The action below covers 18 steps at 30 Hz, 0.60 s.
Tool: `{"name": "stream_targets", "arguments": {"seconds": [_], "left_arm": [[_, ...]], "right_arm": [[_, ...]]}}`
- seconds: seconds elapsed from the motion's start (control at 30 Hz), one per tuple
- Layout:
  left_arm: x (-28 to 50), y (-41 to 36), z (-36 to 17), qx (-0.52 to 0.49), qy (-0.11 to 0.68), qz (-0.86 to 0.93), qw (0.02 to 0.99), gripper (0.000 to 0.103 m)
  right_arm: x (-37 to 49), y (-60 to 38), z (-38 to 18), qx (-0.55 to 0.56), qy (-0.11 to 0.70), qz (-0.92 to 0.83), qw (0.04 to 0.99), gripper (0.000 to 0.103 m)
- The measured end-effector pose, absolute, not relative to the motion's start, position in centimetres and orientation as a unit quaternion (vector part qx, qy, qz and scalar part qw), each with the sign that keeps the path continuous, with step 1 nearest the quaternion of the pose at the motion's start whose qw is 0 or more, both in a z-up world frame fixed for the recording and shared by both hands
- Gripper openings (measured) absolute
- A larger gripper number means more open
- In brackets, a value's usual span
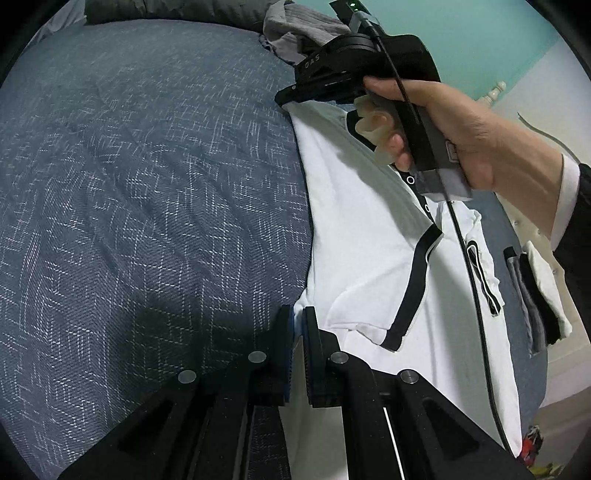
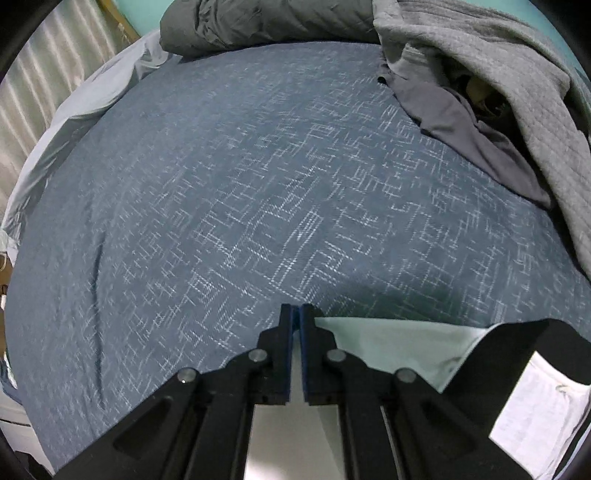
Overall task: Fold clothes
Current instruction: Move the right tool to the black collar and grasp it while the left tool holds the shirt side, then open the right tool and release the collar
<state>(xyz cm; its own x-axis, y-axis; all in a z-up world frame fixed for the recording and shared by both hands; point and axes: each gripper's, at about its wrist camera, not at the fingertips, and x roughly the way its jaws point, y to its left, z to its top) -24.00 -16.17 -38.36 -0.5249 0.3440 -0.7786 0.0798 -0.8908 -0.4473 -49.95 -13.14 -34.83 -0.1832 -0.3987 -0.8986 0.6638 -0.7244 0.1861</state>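
1. The blue bedspread [image 2: 229,192] lies bare and flat to the left of and beyond the white shirt [image 1: 362,236]; passage there is unobstructed.
2. A heap of grey clothes [image 2: 491,96] blocks the far right corner.
3. A dark rolled duvet [image 2: 266,26] lines the far edge.
4. Folded clothes [image 1: 535,295] occupy the bed to the shirt's right.

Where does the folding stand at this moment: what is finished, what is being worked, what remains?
Done: a small folded stack at the bed's edge. In hand: both claws, left claw and right claw, are pinched on the left edge of the white shirt, which lies spread open. Left: folding it, then the grey pile.
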Motion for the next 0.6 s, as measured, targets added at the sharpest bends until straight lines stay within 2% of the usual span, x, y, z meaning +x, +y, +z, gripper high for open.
{"name": "stream_targets", "arguments": {"seconds": [0.3, 0.37, 0.43, 0.53, 0.6], "left_arm": [[-23.6, -17.0, -38.1, -0.481, -0.232, 0.842, 0.077, 0.006], [-23.2, -17.2, -37.9, -0.481, -0.231, 0.842, 0.075, 0.009], [-22.6, -17.4, -37.7, -0.483, -0.227, 0.843, 0.073, 0.018], [-21.8, -18.2, -37.9, -0.488, -0.229, 0.839, 0.075, 0.020], [-21.4, -17.7, -38.0, -0.491, -0.228, 0.837, 0.077, 0.020]], "right_arm": [[-49.8, -7.7, -29.1, 0.483, 0.077, -0.802, 0.342, 0.014], [-49.4, -6.3, -27.6, 0.475, 0.060, -0.809, 0.342, 0.017], [-48.6, -4.3, -26.5, 0.472, 0.041, -0.809, 0.348, 0.017], [-45.8, -1.5, -25.7, 0.475, 0.022, -0.808, 0.347, 0.018], [-44.2, 1.3, -25.3, 0.486, 0.006, -0.804, 0.343, 0.024]]}}
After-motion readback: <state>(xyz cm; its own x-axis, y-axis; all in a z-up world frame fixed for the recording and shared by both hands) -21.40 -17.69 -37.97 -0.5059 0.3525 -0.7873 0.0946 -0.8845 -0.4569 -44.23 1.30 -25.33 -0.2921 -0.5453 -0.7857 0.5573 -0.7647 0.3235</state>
